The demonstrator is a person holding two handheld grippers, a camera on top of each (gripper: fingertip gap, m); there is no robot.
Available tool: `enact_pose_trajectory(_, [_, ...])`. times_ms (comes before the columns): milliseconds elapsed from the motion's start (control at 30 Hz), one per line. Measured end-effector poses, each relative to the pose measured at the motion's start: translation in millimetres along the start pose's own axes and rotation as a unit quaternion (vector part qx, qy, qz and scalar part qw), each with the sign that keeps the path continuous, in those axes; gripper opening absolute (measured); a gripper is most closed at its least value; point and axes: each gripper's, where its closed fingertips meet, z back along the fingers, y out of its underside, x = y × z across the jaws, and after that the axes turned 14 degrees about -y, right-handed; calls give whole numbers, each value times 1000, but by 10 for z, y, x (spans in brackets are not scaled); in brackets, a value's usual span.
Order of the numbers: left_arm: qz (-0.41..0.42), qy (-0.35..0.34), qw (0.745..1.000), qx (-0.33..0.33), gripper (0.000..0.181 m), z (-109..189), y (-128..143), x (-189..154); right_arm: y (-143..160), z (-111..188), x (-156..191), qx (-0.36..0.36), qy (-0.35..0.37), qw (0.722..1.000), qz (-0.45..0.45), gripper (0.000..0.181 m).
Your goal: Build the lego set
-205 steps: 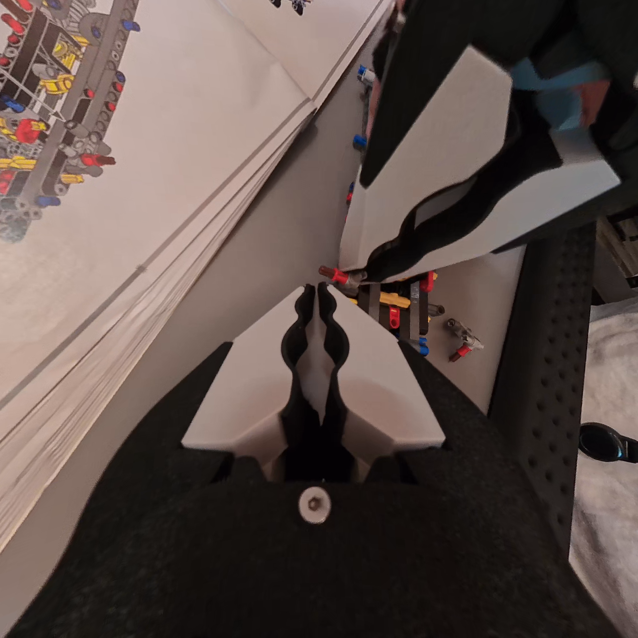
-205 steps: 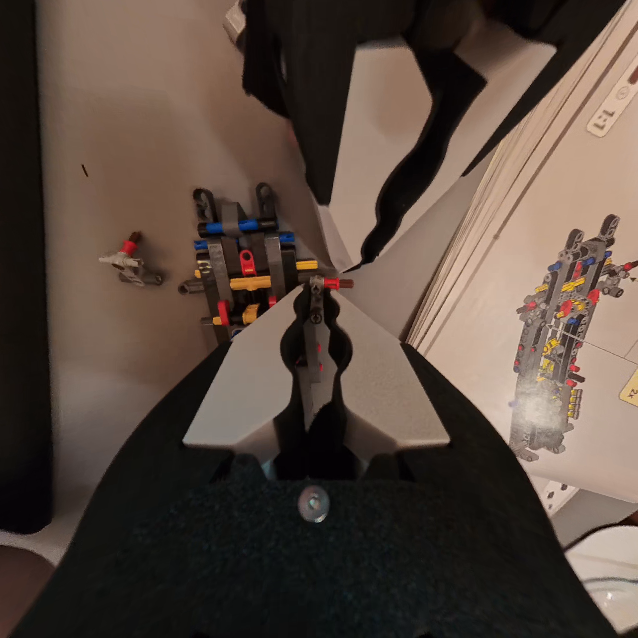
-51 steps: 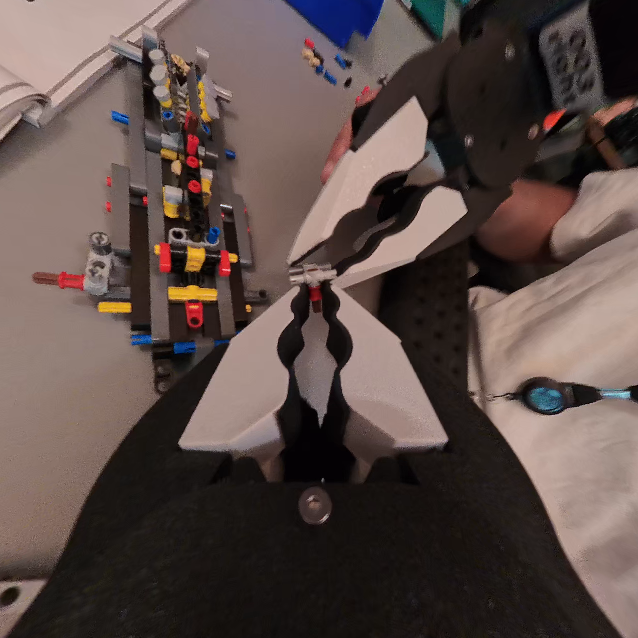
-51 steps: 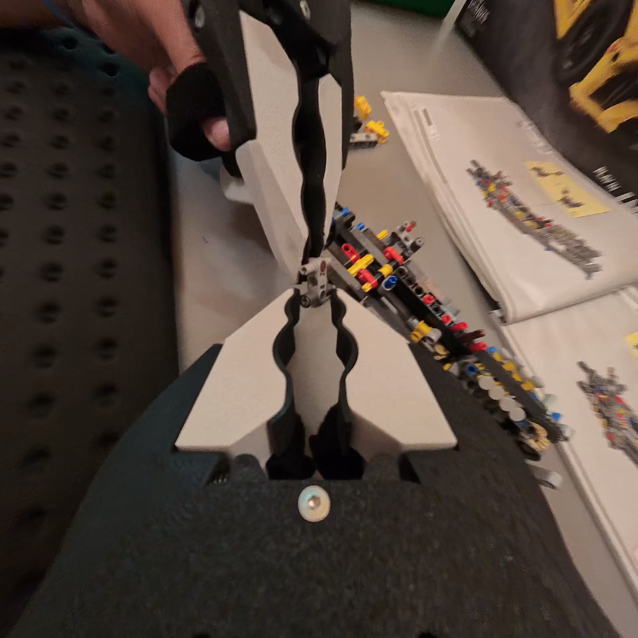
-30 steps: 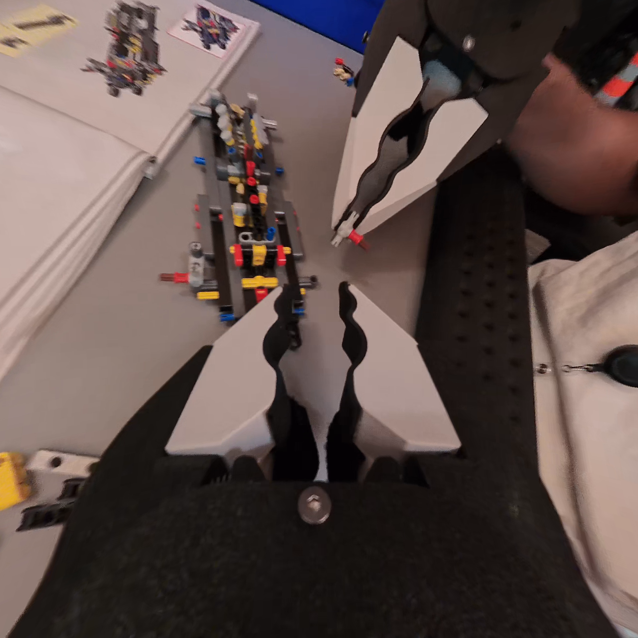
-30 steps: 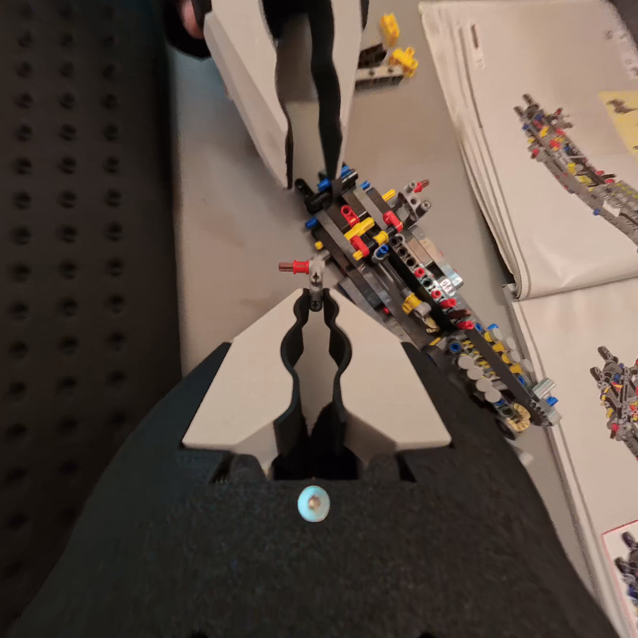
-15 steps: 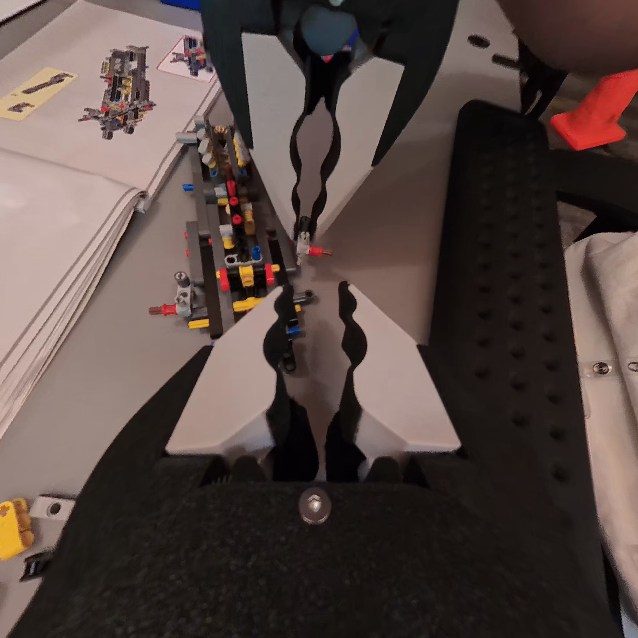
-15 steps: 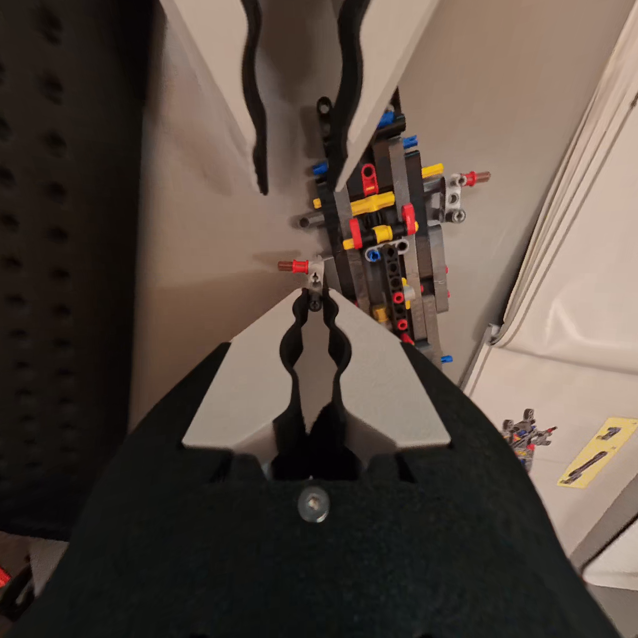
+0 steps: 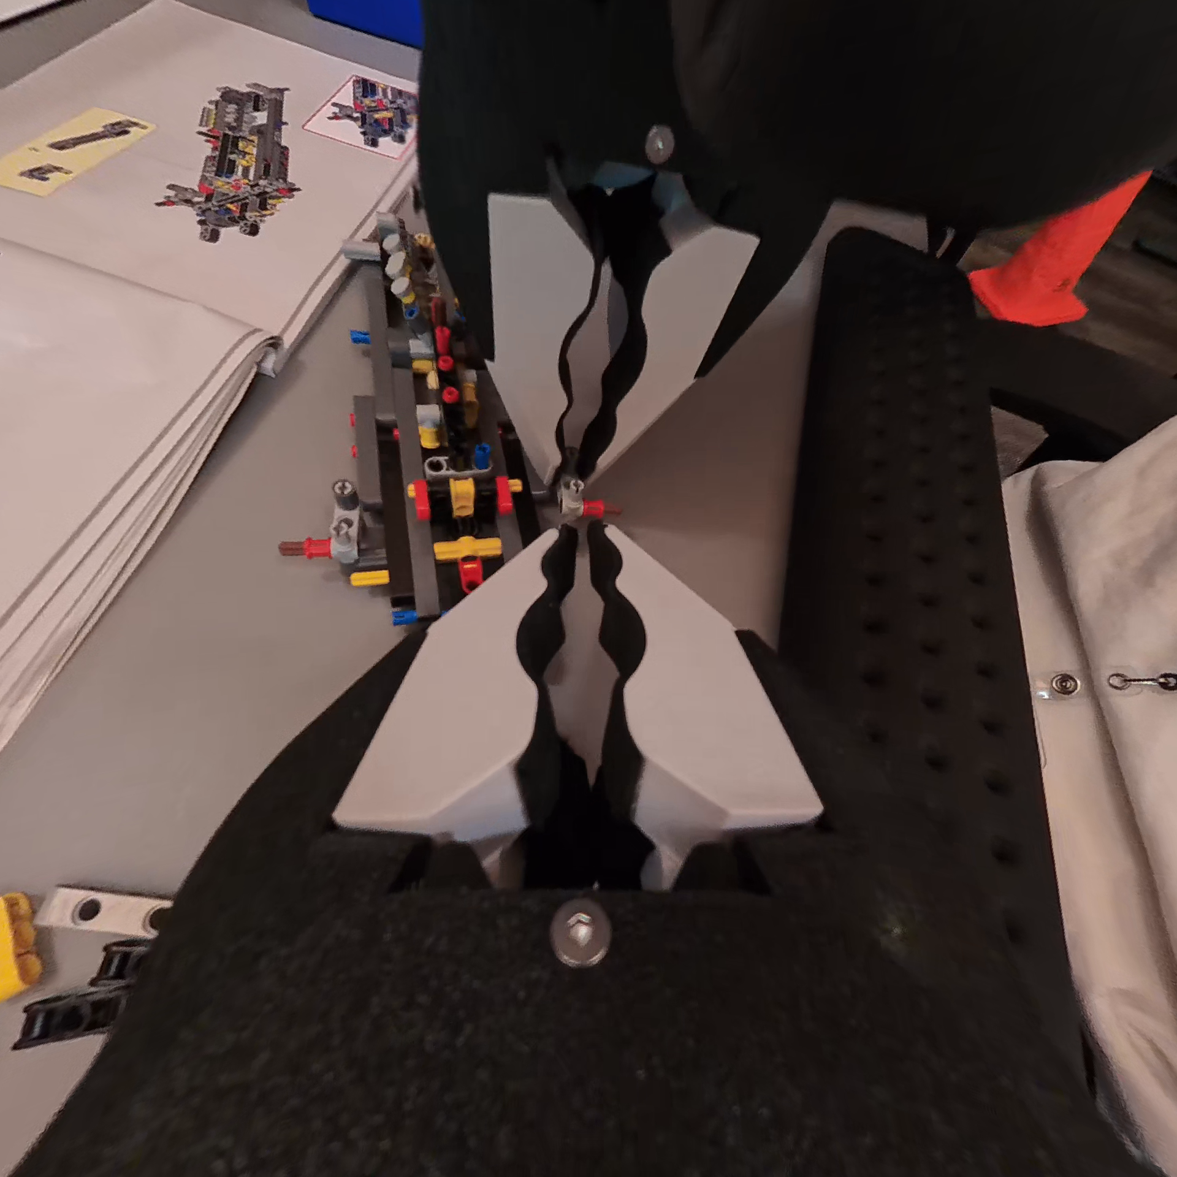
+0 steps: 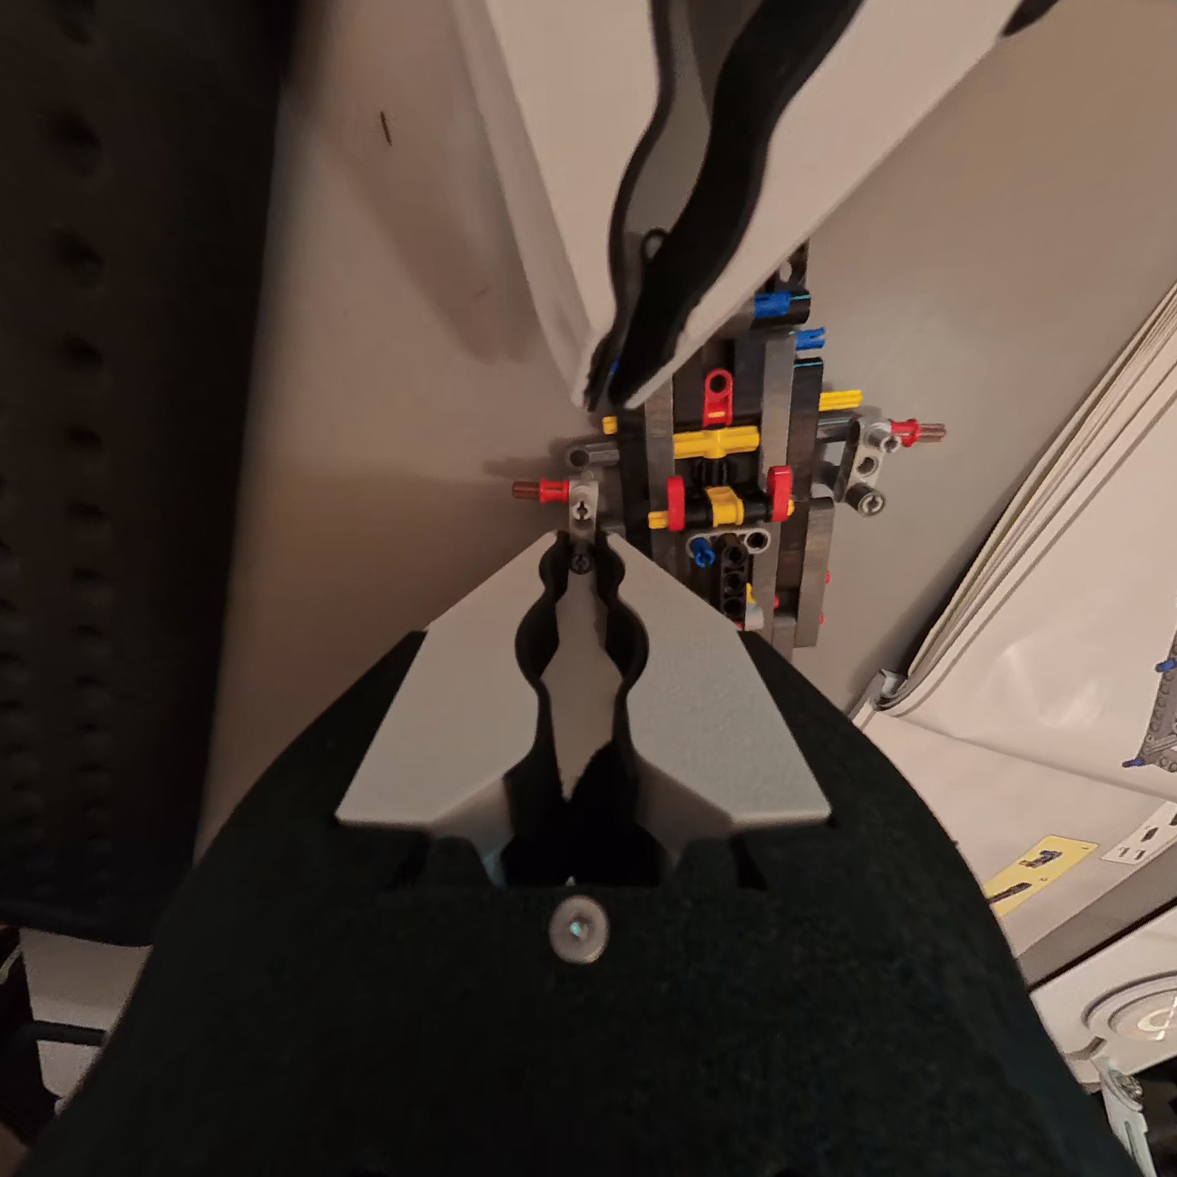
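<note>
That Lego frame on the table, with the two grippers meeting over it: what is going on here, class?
A person is building a Lego set with two handheld grippers. The right gripper is shut on a small grey connector with a red pin and holds it against one side of the long dark chassis, where a matching piece already sits on the opposite side. The left gripper is nearly closed at that same corner; whether it grips anything is unclear. Instruction booklets lie open beside the chassis.
</note>
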Motion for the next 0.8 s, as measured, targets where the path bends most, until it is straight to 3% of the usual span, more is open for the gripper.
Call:
enact_pose_trajectory(200, [-3, -26, 999, 30, 5, -82, 94, 67, -68, -1, 38, -17, -17, 1000, 0, 6])
enact_pose_trajectory(400, [10, -56, 998, 32, 36, -28, 125, 246, -49, -21, 11, -2, -15, 1000, -3, 6])
enact_pose_trajectory(533, [24, -60, 997, 47, 45, -32, 192, 312, -45, -17, 4, 24, -4, 1000, 4, 6])
enact_pose_trajectory(800, [3, -72, 995, 69, 44, -90, 279, 304, -35, -39, 5, -2, 9, 1000, 9, 6])
